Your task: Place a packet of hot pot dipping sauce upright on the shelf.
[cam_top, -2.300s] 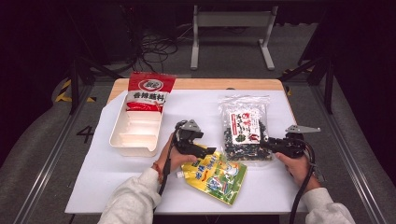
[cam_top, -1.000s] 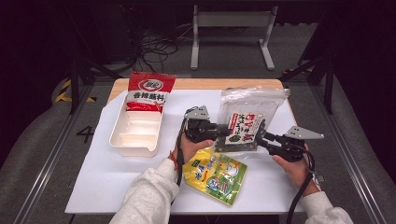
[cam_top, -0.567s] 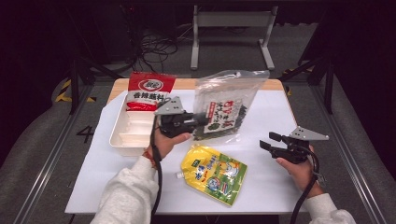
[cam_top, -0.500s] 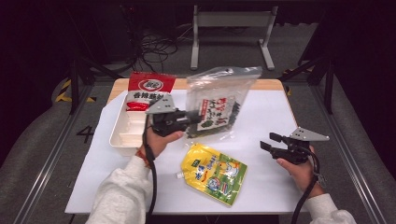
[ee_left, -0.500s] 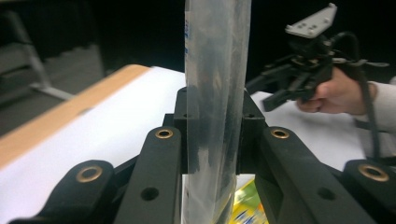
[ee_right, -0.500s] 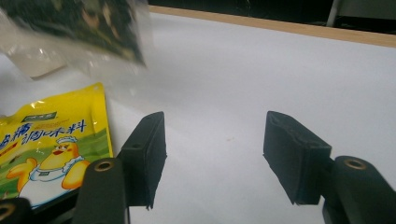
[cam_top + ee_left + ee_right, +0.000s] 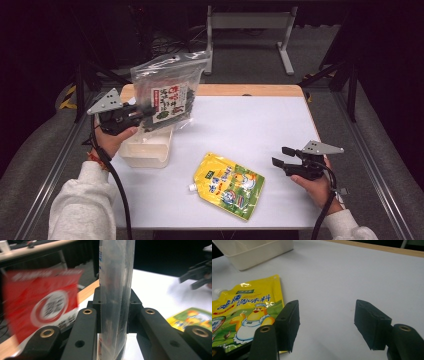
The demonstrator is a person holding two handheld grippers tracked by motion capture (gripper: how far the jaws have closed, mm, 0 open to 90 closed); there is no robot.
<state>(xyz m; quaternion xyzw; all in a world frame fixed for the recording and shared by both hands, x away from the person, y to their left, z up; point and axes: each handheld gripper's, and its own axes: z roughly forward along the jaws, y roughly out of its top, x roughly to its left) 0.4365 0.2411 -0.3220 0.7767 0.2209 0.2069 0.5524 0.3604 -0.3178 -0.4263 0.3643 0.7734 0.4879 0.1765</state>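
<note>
Red packet (image 7: 40, 312) behind clamped bag (image 7: 116, 290) — left tool's (image 7: 113, 322) view

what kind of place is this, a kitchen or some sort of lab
Probably a lab or recording studio, not a kitchen: a white-topped table in a dark room, floor cables, and hand-held grippers handling a food bag.

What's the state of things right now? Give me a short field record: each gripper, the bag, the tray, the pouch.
left gripper: shut on the clear seaweed bag, held in the air above the white tray
right gripper: open, nothing between the jaws, which have just been opening; low over the white table
clear seaweed bag: upright, clamped by its edge
white tray: at the table's left side
yellow pouch: flat on the table, left of the right gripper
</note>
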